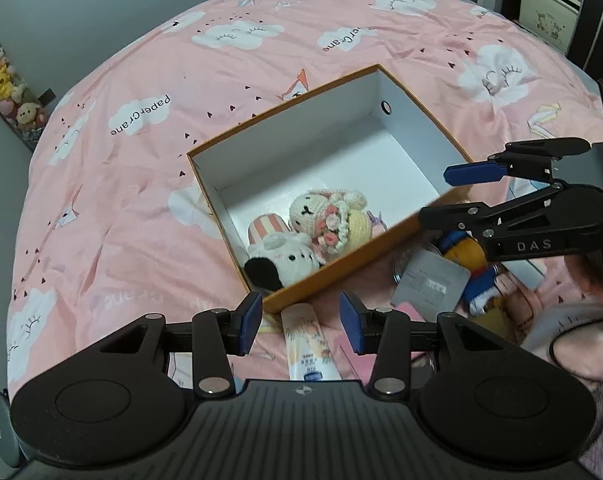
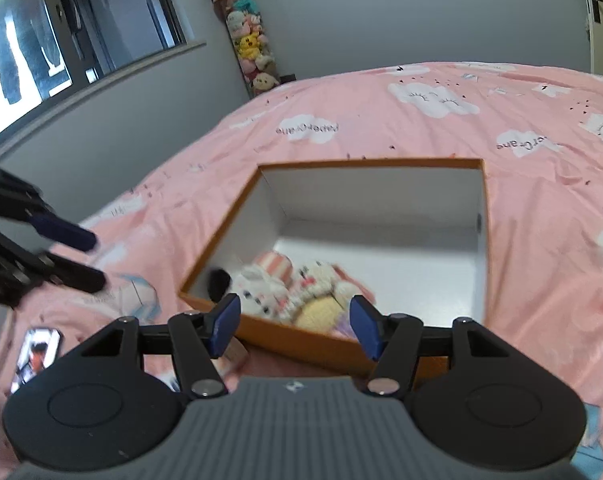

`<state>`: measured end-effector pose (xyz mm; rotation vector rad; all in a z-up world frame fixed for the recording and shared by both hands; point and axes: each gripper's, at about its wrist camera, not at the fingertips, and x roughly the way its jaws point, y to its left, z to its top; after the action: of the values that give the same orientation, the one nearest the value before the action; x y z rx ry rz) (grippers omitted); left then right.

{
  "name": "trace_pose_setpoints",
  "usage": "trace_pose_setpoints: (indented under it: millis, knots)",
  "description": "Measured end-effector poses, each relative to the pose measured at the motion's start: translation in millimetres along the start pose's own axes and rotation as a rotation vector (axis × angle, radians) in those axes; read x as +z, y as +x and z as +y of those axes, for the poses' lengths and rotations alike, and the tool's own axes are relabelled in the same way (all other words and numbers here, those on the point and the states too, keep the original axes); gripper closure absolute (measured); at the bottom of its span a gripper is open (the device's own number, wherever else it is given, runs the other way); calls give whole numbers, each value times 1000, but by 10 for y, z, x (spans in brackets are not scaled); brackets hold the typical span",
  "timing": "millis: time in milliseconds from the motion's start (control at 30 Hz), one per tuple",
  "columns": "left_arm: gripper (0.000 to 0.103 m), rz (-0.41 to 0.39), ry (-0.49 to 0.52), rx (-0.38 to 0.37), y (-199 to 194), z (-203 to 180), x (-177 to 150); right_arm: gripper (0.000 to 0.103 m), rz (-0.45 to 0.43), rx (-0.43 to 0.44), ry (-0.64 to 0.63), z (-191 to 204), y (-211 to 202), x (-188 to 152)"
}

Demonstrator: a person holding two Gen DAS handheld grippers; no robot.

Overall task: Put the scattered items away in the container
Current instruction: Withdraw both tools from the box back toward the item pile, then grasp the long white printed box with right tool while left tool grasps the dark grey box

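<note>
An orange box with white inside [image 1: 413, 148] [image 2: 481, 264] lies open on the pink bed. In its near corner lie a crocheted bunny doll [image 1: 329, 216] [image 2: 313, 300], a black-eared plush dog [image 1: 285, 260] [image 2: 257, 288] and a pink striped item [image 1: 267, 230]. My left gripper [image 1: 301, 322] is open and empty, low over a cream tube [image 1: 307, 344] in front of the box. My right gripper [image 2: 293, 326] is open and empty at the box's near wall; it also shows in the left wrist view [image 1: 441, 192], over the box's right corner.
Beside the box lie a yellow and blue plush [image 1: 467, 256], a grey card [image 1: 431, 280] and pink items [image 1: 513, 304]. A phone-like card [image 2: 37, 352] lies on the bed at left. A column of plush toys [image 2: 249, 44] stands by the wall.
</note>
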<state>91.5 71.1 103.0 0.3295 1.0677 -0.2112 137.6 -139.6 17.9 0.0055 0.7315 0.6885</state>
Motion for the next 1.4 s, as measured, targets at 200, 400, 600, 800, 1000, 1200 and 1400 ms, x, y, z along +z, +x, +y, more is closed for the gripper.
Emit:
trace_pose_setpoints:
  millis: [200,400,600,800,1000,1200,1400]
  knots:
    - [51,-3,-37,-27,-82,-133,-163,30,36,-72,-59,-43,-96,-227]
    - [43,-53,-136,-102,-22,-309,-385,28,73,-114,-16,-195,-201,-444]
    - [41,-56,-271,-115,197,-402,-621,28,132,-144,27,-301,-216,-646]
    - [41,3,-456,-98,432,-401,-890,28,179,-110,29,-280,-251,-865]
    - [41,58,-631,-90,555,-401,-1160,32,235,-65,15,-150,-255,-1077]
    - [41,93,-803,-168,681,-357,-1322,35,283,-35,5,-78,-223,-1173]
    - [40,117,-983,-252,879,-228,-1484,35,329,-22,20,-84,-157,-1196]
